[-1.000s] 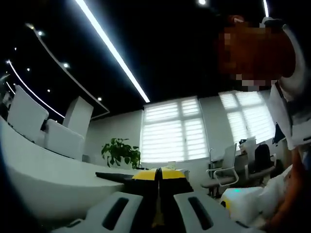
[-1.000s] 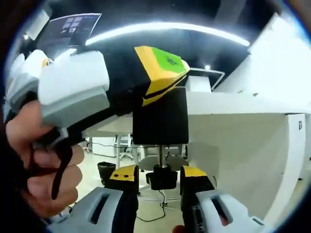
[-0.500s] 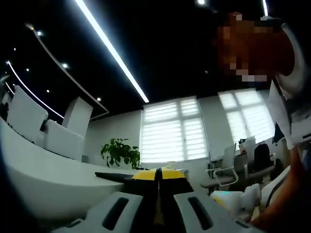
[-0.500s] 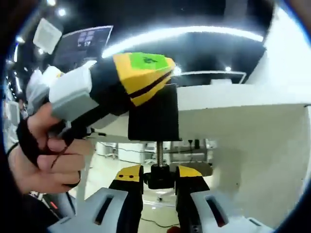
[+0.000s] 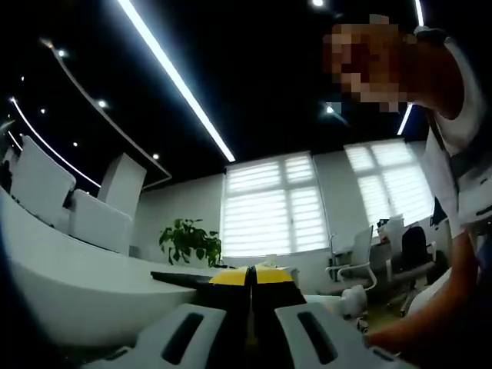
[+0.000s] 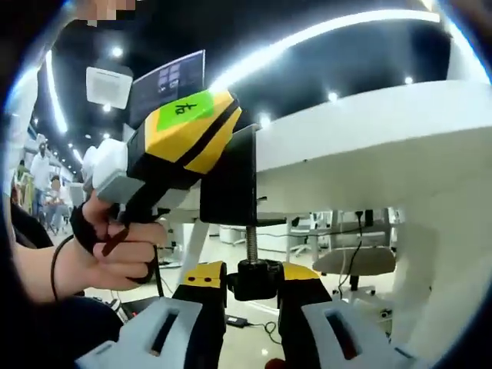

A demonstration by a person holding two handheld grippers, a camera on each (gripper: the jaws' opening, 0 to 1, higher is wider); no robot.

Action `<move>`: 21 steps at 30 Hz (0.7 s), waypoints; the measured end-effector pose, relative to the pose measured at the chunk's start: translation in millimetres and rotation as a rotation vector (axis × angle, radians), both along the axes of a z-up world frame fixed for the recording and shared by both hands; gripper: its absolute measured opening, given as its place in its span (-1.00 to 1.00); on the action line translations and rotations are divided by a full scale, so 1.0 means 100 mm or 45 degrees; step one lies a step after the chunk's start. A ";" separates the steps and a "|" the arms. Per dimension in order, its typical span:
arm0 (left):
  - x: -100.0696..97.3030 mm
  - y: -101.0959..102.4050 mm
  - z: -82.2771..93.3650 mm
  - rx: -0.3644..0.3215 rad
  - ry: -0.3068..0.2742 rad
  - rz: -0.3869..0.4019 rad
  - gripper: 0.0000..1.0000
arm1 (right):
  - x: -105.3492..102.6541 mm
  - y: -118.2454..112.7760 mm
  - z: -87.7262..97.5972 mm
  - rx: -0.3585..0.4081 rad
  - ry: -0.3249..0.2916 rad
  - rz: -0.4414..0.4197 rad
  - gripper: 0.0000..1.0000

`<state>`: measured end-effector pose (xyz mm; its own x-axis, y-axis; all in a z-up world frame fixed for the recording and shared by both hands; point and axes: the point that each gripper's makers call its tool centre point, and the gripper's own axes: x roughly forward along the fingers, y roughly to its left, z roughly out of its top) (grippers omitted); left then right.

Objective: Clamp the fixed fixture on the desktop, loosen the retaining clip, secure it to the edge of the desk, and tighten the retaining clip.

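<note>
One fixture [image 6: 229, 181] upright, screw down | right hand-held gripper [image 6: 253, 278] pinches knob [image 6: 254, 275] | left hand-held gripper [image 6: 178, 138] clamps fixture

Dim, dark ceiling in left gripper view; long ceiling light strip [image 5: 177, 77] and small spotlights [image 5: 102, 103] glaring. Blown-out window blinds [image 5: 269, 214] backlighting room. Right gripper view brighter, curved light strip [image 6: 323, 31] overexposed, desk underside [image 6: 400, 169] shaded. Strong fisheye bending at edges, foreground soft.
</note>
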<state>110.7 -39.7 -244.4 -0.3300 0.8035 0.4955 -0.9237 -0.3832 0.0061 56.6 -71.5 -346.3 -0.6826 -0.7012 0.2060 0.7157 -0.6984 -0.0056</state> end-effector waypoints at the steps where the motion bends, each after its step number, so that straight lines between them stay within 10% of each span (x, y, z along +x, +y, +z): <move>1: 0.00 0.00 0.00 0.001 0.000 0.000 -0.96 | 0.00 0.01 0.00 0.000 0.013 -0.023 -0.53; 11: -0.01 0.01 0.00 -0.002 -0.002 0.013 -0.96 | 0.17 0.14 -0.09 -0.064 -0.034 -0.394 -0.18; 21: -0.02 0.01 0.00 -0.006 0.000 0.020 -0.96 | 0.08 0.02 0.00 0.034 0.026 -0.456 -0.30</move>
<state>109.0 -38.6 -244.0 -0.3430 0.8002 0.4920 -0.9174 -0.3979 0.0076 64.4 -69.6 -346.1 -0.8819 -0.4235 0.2070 0.4251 -0.9043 -0.0389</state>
